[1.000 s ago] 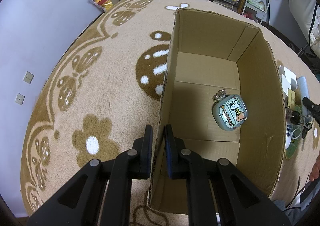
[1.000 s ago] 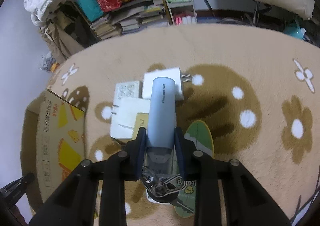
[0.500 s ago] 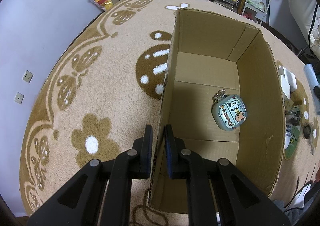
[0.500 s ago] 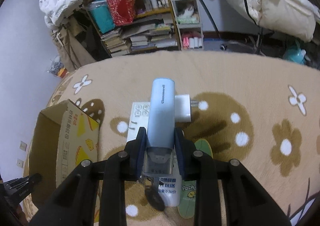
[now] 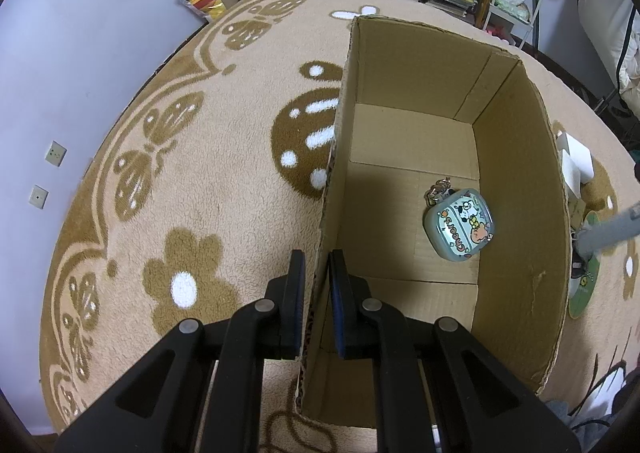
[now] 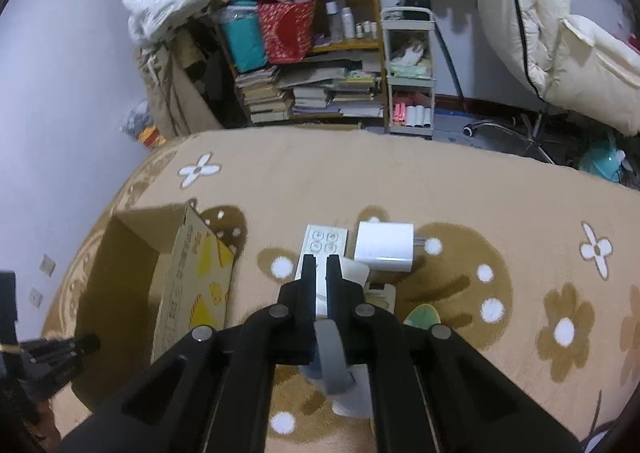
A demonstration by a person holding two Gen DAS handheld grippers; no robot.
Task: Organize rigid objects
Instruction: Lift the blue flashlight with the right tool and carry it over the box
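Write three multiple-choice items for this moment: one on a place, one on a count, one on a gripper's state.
1. Where does the pale green cartoon-printed case lie?
A on the rug; B inside the open brown cardboard box; C on a shelf.
2. How many things lie in that box?
A one; B two; C four.
3. How is the left gripper?
A wide open above the rug; B shut on the box's wall; C holding the case.

Key: 1 B, the case rests on the box's floor. 2 A, only the case is in it. 3 B, a pad presses on each side of the near wall.
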